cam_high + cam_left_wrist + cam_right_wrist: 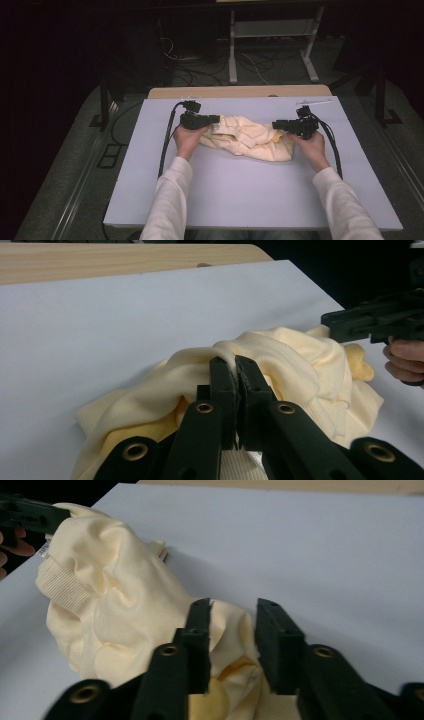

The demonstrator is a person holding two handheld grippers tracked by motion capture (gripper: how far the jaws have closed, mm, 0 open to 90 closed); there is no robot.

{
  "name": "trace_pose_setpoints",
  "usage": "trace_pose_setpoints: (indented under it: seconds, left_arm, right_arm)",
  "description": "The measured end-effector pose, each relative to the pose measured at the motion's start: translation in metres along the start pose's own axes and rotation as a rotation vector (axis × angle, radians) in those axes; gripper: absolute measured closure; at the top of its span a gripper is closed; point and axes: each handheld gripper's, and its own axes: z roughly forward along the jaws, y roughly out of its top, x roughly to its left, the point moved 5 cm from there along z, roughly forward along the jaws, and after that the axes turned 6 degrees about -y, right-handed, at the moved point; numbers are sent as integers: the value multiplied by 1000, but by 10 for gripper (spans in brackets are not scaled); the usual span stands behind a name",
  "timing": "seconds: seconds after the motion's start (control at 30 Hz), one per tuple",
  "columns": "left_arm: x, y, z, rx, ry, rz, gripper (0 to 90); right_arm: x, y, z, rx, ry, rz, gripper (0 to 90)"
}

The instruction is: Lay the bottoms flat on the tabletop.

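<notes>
Pinching a fold of the pale yellow garment (280,365), the left claw (235,371) has its jaws pressed tight together on the cloth, which rises to a small ridge right at their tips. That grip anchors one end of the bundle, so the fabric drapes away from the claw toward the far hand and sags onto the white table (100,320) beneath it.

At the other end, the right claw (232,625) stands with its jaws spread, a gap showing between the pads; crumpled cloth lies just below and between them, but neither pad presses on it. With nothing holding that side up, the garment lies slumped in a heap ahead of this claw, its ribbed cuff (65,592) at the far end near the opposite claw.

From the high view, the garment (245,137) lies bunched between the two claws (200,120) (292,127), touching the table. Judging by this, the cloth is probably being set down or re-gripped: one end is kept pinned so the piece does not shift while the other claw is free to find a better hold.
</notes>
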Motion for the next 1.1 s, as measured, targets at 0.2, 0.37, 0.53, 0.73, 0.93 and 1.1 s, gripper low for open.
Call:
trace_pose_setpoints:
  seconds: [0.2,0.37,0.53,0.73,0.93,1.1]
  left_arm:
    - [2,2,1,-6,7,-12,861]
    - [4,6,3,-2,20,-24,861]
    - [4,12,6,-4,30,-35,861]
    - [5,11,10,-8,33,-69,861]
    - [5,11,11,-9,29,-88,859]
    - [5,10,11,-5,24,-88,858]
  right_arm:
    - [16,4,-9,-28,79,-79,472]
    - [30,-3,-6,10,135,-130,421]
    - [48,-12,2,26,173,-171,413]
    - [64,-16,14,28,175,-210,384]
    - [64,-23,33,87,92,-272,414]
    - [63,-30,43,156,15,-347,668]
